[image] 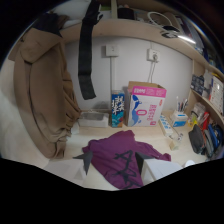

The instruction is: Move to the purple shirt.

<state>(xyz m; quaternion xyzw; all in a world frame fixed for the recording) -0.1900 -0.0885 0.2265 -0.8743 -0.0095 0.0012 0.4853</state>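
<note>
Gripper view: purple shirt (121, 155) crumpled, no clear axis.

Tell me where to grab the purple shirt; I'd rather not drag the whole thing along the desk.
Take the purple shirt at the raised crumpled fold near its middle, coming down from above. It lies spread and rumpled on the desk, so flat edges offer little to pinch, while a bunched ridge probably fits between the tool fingers, which now stand open over it.
</note>
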